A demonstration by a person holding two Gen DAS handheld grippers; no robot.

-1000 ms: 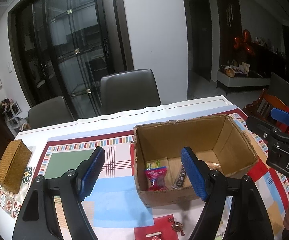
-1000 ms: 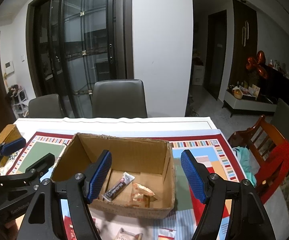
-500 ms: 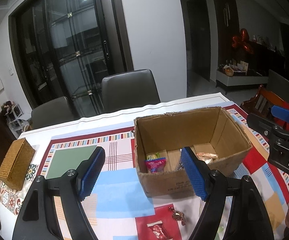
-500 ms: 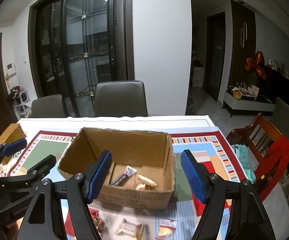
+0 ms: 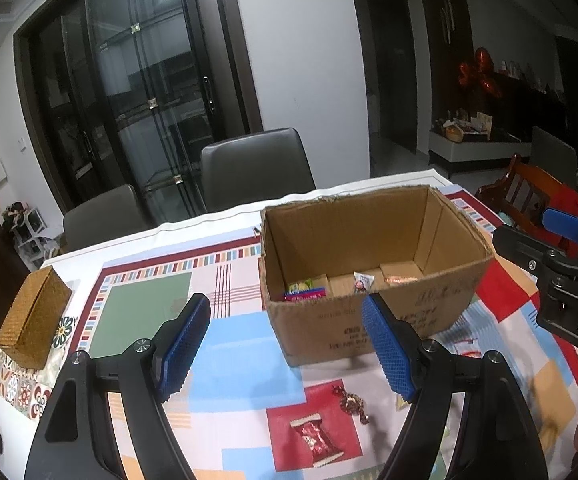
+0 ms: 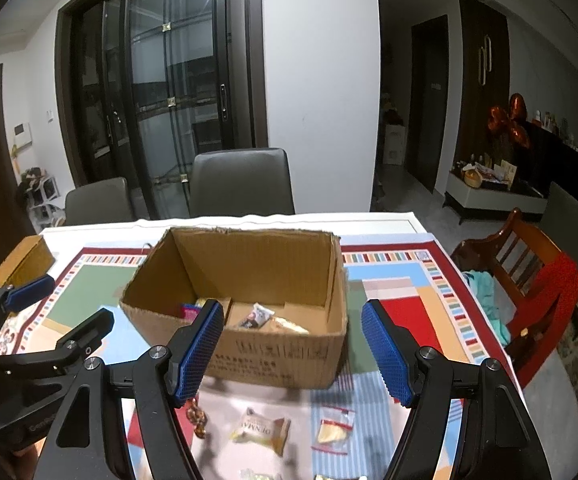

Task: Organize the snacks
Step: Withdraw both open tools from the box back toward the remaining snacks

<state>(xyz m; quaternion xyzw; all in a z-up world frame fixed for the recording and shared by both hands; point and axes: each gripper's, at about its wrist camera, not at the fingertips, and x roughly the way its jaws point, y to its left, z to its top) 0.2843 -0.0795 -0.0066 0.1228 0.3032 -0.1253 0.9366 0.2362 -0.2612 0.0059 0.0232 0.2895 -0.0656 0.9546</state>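
My table [image 5: 225, 216] wears a patchwork cloth [image 5: 245, 344]; cardboard box [image 5: 369, 320], woven case [image 5: 33, 320], red candy [image 5: 316, 438], biscuit packet [image 6: 261, 434] lie there.

cardboard box [image 5: 373, 320]: 1 | loose wrapped snacks on cloth, lower frame, right wrist view [image 6: 260, 431]: 3 clear | grey chairs [image 6: 241, 184]: 2 | woven box [image 5: 33, 316]: 1 | grippers: 2

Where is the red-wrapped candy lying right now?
In the left wrist view the red-wrapped candy lies on a red patch of the tablecloth, in front of the cardboard box, just beside a twisted foil candy.
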